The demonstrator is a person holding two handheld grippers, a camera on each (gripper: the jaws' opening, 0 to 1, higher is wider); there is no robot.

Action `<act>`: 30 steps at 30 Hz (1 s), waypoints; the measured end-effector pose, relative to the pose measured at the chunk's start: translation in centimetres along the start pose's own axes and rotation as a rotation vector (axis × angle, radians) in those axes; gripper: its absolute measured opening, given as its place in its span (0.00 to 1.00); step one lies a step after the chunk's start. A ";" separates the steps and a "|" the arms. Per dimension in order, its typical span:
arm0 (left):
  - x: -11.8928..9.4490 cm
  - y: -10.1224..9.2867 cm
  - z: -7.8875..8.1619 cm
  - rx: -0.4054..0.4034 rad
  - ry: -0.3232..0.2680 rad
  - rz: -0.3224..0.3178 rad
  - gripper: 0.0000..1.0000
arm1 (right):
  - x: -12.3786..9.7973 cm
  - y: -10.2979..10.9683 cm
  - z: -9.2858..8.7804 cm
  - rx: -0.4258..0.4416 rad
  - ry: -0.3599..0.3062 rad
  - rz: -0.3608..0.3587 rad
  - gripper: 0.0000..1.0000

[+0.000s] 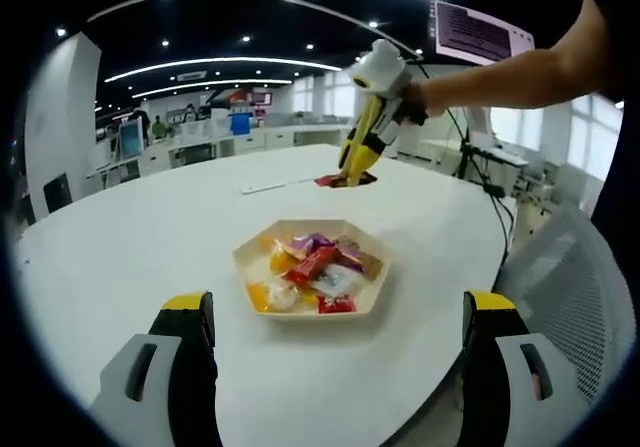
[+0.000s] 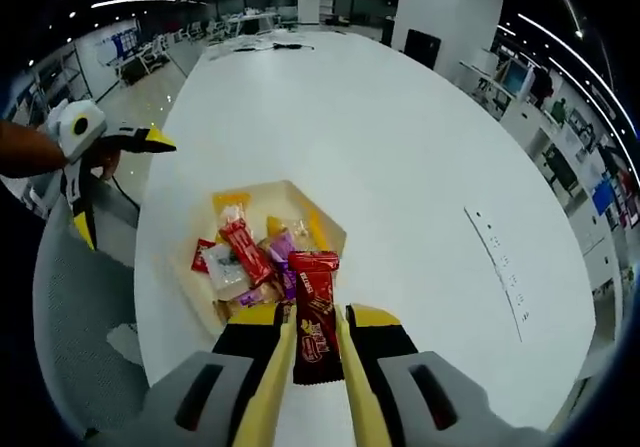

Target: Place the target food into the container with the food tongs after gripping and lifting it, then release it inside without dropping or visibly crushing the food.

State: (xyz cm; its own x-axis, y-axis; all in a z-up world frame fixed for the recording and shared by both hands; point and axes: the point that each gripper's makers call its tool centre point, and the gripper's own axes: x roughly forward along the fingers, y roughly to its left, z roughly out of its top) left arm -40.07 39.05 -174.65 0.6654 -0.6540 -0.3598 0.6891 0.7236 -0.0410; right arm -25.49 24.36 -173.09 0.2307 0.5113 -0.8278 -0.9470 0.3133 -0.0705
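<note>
A big open office with ceiling lights surrounds a wide white round table. On it sits a pale hexagonal tray heaped with wrapped snacks. The right gripper pinches yellow tongs, and a dark red snack bar sits clamped between their tips, seemingly just above the tray's near edge. The left gripper hangs before the tray with its jaws spread wide, holding nothing.
</note>
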 end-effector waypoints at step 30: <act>-0.1 0.2 0.1 0.004 -0.006 0.004 1.00 | 3.4 4.4 6.9 -0.079 -0.037 0.070 0.24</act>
State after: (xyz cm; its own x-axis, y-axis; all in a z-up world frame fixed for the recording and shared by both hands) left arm -39.96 39.23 -174.52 0.6695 -0.6526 -0.3548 0.6876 0.7252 -0.0363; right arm -27.29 32.98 -172.36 0.1701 0.5595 -0.8112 -0.9754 0.2124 -0.0581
